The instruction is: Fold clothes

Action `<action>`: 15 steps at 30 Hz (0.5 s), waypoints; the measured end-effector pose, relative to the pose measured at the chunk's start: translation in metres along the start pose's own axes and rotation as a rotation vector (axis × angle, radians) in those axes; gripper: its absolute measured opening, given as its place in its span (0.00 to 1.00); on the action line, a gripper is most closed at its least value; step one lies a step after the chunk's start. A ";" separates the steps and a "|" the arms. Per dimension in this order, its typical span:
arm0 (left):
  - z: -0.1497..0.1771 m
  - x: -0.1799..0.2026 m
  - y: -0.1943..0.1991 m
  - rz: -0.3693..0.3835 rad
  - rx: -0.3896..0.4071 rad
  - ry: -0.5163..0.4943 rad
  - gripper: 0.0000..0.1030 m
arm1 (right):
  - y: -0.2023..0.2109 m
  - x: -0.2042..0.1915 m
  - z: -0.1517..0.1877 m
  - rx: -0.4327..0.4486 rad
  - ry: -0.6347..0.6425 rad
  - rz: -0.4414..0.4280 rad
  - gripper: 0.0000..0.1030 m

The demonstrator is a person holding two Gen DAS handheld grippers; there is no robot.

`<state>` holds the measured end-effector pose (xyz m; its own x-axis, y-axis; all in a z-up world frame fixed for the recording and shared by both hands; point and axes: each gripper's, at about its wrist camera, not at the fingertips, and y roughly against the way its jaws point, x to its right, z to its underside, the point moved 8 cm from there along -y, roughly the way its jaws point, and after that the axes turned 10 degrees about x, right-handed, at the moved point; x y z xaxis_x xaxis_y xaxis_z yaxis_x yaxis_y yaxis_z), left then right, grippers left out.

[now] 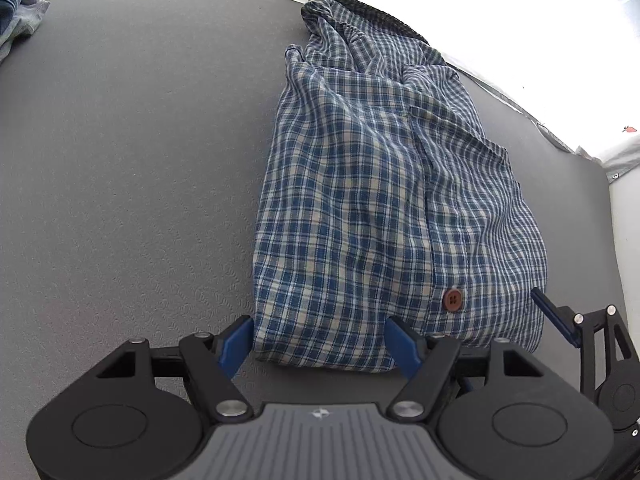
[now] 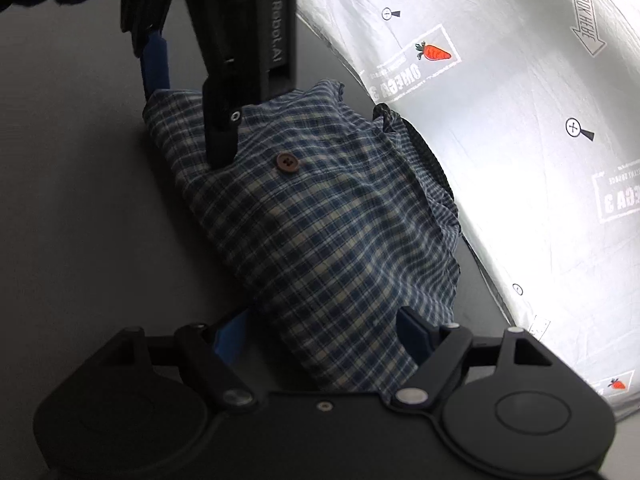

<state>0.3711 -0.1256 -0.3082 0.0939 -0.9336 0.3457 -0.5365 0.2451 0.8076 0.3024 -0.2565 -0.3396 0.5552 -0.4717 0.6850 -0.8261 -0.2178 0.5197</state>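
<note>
A blue and white plaid garment lies folded in a long bundle on the grey table, with a brown button near its front edge. My left gripper is open, and the garment's near left corner lies between its blue fingers. A blue finger of my right gripper shows at the garment's right corner. In the right wrist view my right gripper is open with plaid garment cloth between its fingers. The left gripper's blue finger touches the far corner, near the button.
A white sheet printed with carrots and arrows lies beyond the table's far edge. A denim garment sits at the far left corner. Bare grey table spreads out left of the plaid bundle.
</note>
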 end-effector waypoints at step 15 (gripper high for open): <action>0.001 -0.005 0.037 0.160 0.049 0.119 0.70 | -0.023 0.011 0.011 -0.069 0.185 0.130 0.53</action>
<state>0.3504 -0.1119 -0.2805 0.1014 -0.8456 0.5242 -0.5926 0.3719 0.7145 0.3265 -0.2660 -0.3492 0.4580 -0.3261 0.8270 -0.8868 -0.1036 0.4503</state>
